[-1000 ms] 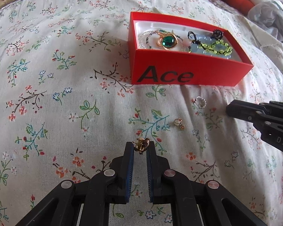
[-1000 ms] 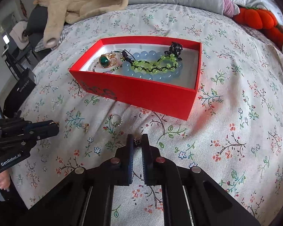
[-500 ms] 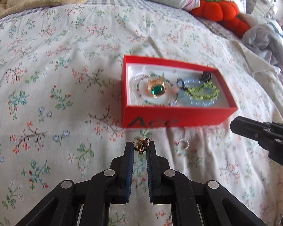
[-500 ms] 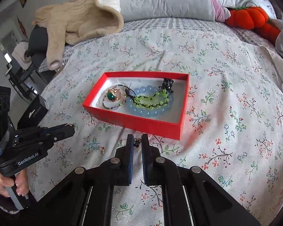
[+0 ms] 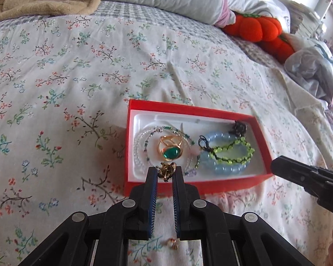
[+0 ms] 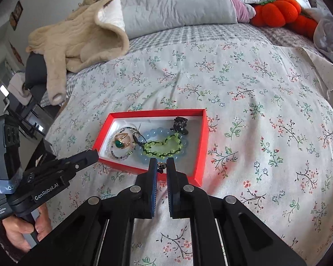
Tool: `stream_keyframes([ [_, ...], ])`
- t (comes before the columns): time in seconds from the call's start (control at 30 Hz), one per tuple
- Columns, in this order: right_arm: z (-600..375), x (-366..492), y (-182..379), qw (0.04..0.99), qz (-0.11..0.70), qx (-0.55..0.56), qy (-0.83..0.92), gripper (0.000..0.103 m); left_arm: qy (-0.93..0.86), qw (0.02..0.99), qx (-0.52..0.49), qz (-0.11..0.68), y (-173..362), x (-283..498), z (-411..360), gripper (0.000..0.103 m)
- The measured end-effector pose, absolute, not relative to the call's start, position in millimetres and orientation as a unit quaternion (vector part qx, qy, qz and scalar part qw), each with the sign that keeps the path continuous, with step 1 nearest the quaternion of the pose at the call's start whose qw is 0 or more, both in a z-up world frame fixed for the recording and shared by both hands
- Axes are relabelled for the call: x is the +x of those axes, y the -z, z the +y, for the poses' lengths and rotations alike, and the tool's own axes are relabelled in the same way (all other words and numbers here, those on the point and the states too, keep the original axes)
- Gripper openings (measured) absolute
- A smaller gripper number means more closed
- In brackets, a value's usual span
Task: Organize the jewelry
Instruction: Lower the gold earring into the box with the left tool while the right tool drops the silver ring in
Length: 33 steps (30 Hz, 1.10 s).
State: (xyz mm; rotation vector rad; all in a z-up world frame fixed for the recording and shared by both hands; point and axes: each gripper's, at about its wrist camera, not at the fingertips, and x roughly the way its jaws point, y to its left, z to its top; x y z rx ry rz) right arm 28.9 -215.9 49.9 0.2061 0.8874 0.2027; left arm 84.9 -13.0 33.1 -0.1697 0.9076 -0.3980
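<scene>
A red box (image 5: 211, 110) (image 6: 202, 146) lies on the floral bedspread. It holds a gold ring with a green stone (image 5: 169, 149) (image 6: 122, 141), a clear bead strand, a pale blue bead bracelet (image 5: 224, 155) and a green bead bracelet (image 6: 164, 146). My left gripper (image 5: 165, 171) is shut on a small gold piece (image 5: 165, 170) above the box's near-left part. My right gripper (image 6: 161, 165) is shut on a small dark piece (image 6: 161, 166) over the box's near edge. A small earring (image 5: 172, 242) lies on the bedspread below my left gripper.
A beige blanket (image 6: 77, 37) and grey pillow (image 6: 177, 2) lie at the head of the bed. An orange pumpkin plush (image 5: 255, 28) and crumpled clothes (image 5: 310, 71) sit at the far right. The bed's left edge drops to furniture in the right wrist view.
Both grippers have lifted off the bedspread with their pieces and moved toward the red box; they now hang over it. The earring and ring on the bedspread stayed behind.
</scene>
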Motion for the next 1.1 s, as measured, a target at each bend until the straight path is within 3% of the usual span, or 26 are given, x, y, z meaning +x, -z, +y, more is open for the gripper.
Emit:
stream_keyframes([
  [0.37,-221,45,-36,0.885,0.445,0.101,-0.090,0.008,0.184,0.877,-0.074,0.438,-22,101,-27,0.008],
  [0.53,-219,49,-33,0.884,0.449,0.096,-0.093,0.008,0.181,0.881,-0.061,0.434,-23,99,-32,0.029],
  [0.7,-219,51,-33,0.884,0.449,0.093,-0.092,0.008,0.180,0.882,-0.050,0.432,-25,96,-33,0.031],
  [0.9,-215,53,-39,0.887,0.447,0.079,-0.082,0.010,0.181,0.886,-0.036,0.425,-31,88,-35,0.048],
  [1.0,-216,49,-45,0.891,0.440,0.077,-0.079,0.017,0.180,0.887,-0.029,0.424,-33,84,-35,0.053],
  [1.07,-217,47,-48,0.892,0.438,0.084,-0.080,0.033,0.180,0.888,-0.026,0.423,-34,81,-35,0.056],
  [1.1,-218,46,-50,0.892,0.436,0.088,-0.081,0.036,0.179,0.888,-0.024,0.422,-35,80,-35,0.058],
])
